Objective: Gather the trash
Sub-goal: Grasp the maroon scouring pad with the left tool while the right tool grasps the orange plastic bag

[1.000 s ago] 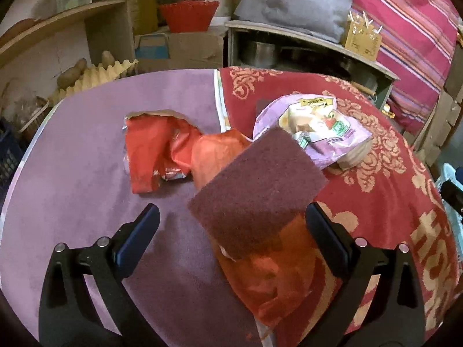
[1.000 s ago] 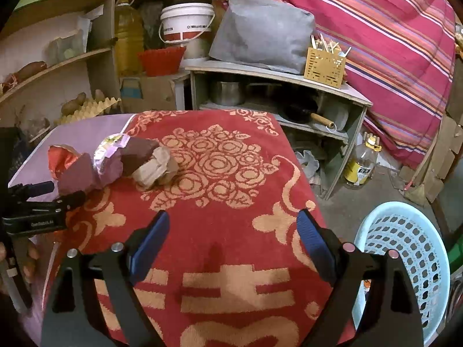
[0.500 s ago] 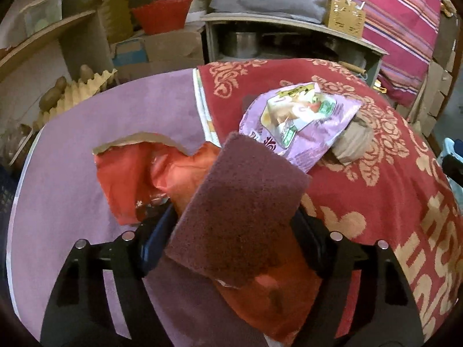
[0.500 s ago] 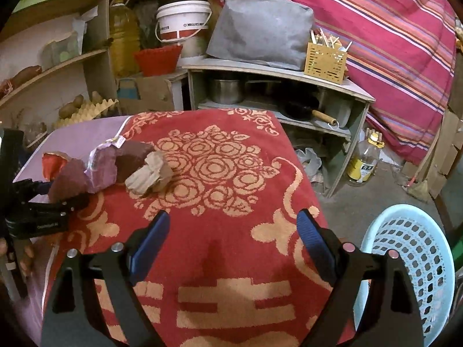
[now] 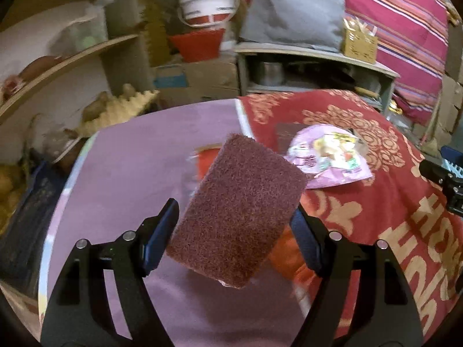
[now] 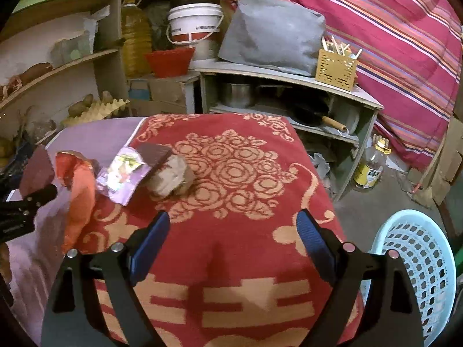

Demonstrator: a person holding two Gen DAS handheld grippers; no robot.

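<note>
Scouring pad clamped in the left tool, lifted clear of the bench.
The maroon pad sits tilted between both blue pads. Beneath and behind it lie an orange wrapper and a pink snack packet on the red patterned cloth. The right tool hangs released, nothing between its fingers, with the pale blue basket on the floor just to its right.

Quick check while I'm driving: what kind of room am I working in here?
Most likely a lived-in kitchen or storeroom at home: a steel pot and a frying pan sit in the grey shelf unit, a big oil jug stands on the shelves, and potatoes lie on egg trays.
</note>
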